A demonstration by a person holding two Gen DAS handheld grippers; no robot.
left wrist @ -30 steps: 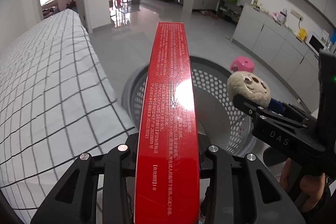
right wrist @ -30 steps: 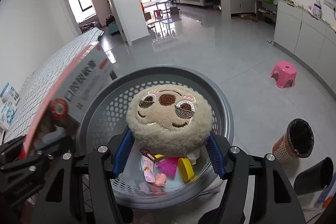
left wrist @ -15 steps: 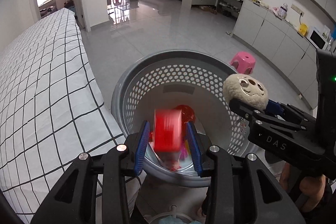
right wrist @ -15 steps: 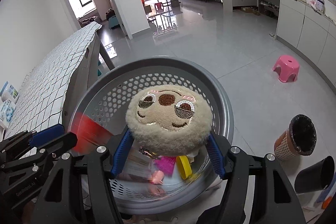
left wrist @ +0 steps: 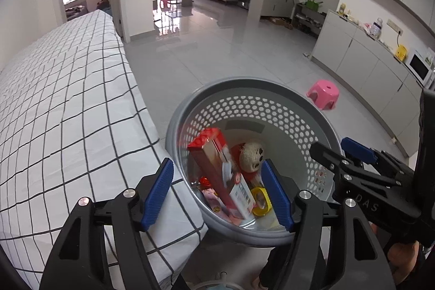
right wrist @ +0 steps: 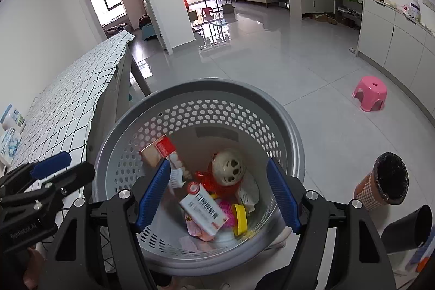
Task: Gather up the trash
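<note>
A grey perforated basket (left wrist: 244,80) (right wrist: 206,83) stands on the floor below both grippers. Inside it lie a red and white box (left wrist: 217,167) (right wrist: 201,197), a round beige plush face (left wrist: 251,155) (right wrist: 228,167), a yellow lid (right wrist: 240,219) and other small litter. My left gripper (left wrist: 218,195) hangs over the basket's near left rim with its jaws opening and nothing held between them. My right gripper (right wrist: 217,196) hovers over the basket, its jaws also opening and empty. Each gripper shows at the edge of the other's view: the right gripper (left wrist: 334,151), the left gripper (right wrist: 65,171).
A table under a black-checked white cloth (left wrist: 68,99) (right wrist: 68,105) touches the basket's left side. A pink stool (left wrist: 323,94) (right wrist: 369,93) sits on the tiled floor. A checked bin with a black liner (right wrist: 388,181) and a black bin (right wrist: 407,230) stand to the right. White cabinets (left wrist: 367,67) line the right wall.
The left gripper let go of the red box, which fell into the basket, and its jaws spread. The right gripper released the plush face, which now lies in the basket.
</note>
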